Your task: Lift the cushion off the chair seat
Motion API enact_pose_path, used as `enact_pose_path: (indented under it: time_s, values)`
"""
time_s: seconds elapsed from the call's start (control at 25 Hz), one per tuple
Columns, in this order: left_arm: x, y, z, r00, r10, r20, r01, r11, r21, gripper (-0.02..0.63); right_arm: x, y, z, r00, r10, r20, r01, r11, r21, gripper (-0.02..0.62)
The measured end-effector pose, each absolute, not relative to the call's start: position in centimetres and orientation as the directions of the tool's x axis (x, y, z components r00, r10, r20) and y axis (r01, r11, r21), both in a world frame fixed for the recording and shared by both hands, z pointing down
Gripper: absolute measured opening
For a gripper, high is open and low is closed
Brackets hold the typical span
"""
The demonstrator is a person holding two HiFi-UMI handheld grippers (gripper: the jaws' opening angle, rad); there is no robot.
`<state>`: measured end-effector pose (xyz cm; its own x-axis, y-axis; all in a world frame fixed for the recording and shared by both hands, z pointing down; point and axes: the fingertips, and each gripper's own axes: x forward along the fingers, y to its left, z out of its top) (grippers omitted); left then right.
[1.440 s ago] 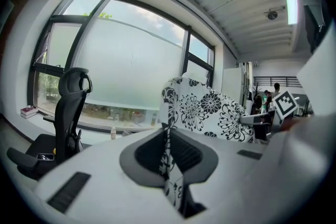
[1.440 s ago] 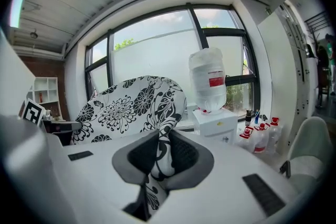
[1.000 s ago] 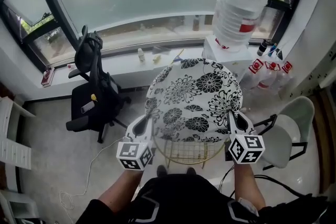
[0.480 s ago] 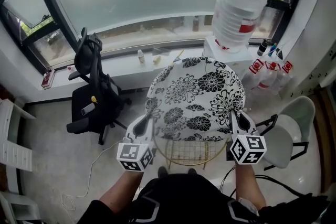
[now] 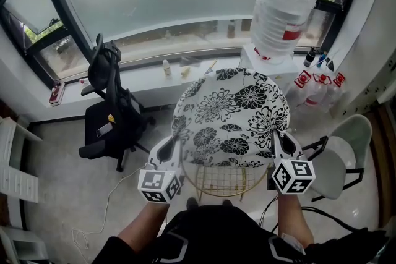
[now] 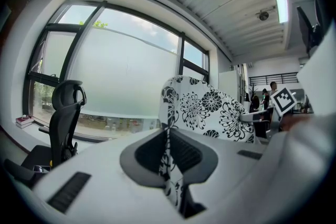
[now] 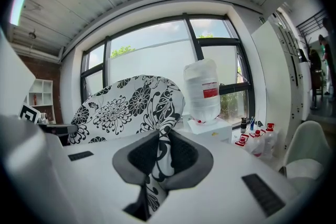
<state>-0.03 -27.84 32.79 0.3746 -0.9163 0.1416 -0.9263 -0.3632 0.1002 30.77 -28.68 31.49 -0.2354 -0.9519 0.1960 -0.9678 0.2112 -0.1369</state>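
Item 1, floral cushion (image 5: 229, 117): round, black-on-white print. It is hanging in the air between your 2 claws, tilting up and away from you, with its near edge over the gold wire chair seat (image 5: 223, 181). It is looking clear of the seat, though no view is showing the gap itself.

Item 2, left claw (image 6: 169, 155): it is pinching the cushion's left edge, with a fold of printed fabric running between the closed pads.

Item 3, right claw (image 7: 160, 157): it is clamping the cushion's right edge the same way, fabric squeezed between the pads.

Item 4, governing relation: the cushion is spanning straight across from 1 claw to the other, so its held line is running left to right and the seat is lying directly beneath it. Neither hand is nearer; you are sharing the load evenly. Any further lift is probably calling for both hands rising together, or the cushion is likely to twist.

Item 5, surroundings: black office chair (image 5: 111, 114) at left, water bottle (image 5: 281, 6) beyond.
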Motion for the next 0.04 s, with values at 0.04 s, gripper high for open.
enact_pose_path:
  time_s: [0.04]
  values:
    - [-0.01,-27.89,32.87,0.374,-0.916,0.143,-0.926,-0.363,0.101,0.025,30.82,-28.76,31.54,-0.235,-0.952,0.197,-0.968,0.210,-0.140,0.040]
